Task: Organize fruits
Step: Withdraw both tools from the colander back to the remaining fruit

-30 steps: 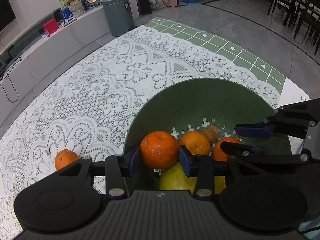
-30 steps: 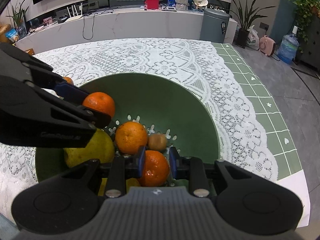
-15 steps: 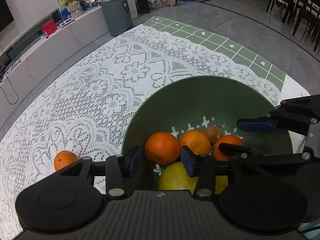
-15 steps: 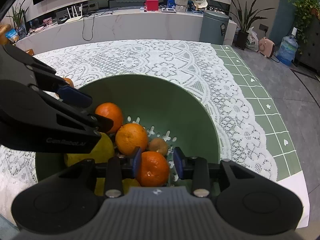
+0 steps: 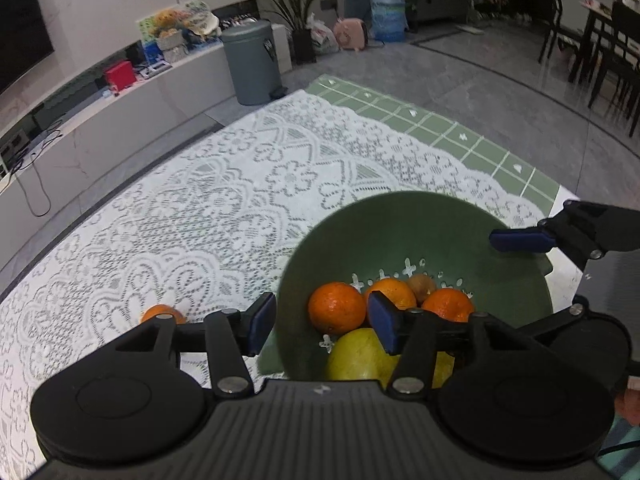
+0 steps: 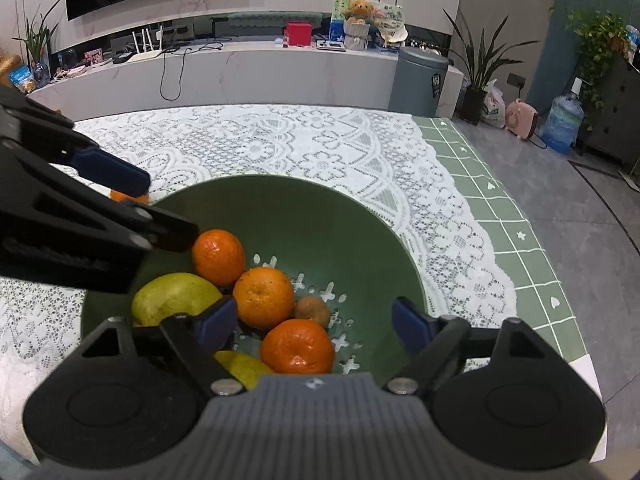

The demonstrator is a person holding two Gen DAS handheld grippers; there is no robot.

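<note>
A green bowl (image 5: 400, 216) (image 6: 280, 200) with cross-shaped holes holds three oranges (image 5: 337, 308) (image 6: 263, 297), a small brown fruit (image 5: 422, 284) (image 6: 312, 309) and yellow-green fruits (image 5: 360, 356) (image 6: 172, 294). My left gripper (image 5: 320, 322) is open and empty above the bowl's near rim. My right gripper (image 6: 314, 324) is open and empty over the bowl, above an orange (image 6: 298, 346). One more orange (image 5: 160, 314) (image 6: 124, 197) lies on the lace cloth outside the bowl, partly hidden.
The table has a white lace cloth (image 5: 200, 208) over a green checked cloth (image 6: 500, 200). Its edge lies right of the bowl (image 6: 588, 368). A grey bin (image 5: 252, 66) and a low white counter (image 6: 240, 76) stand beyond the table.
Both grippers have opened and let go of their oranges, which now lie in the bowl. Both grippers have drawn back and risen.
</note>
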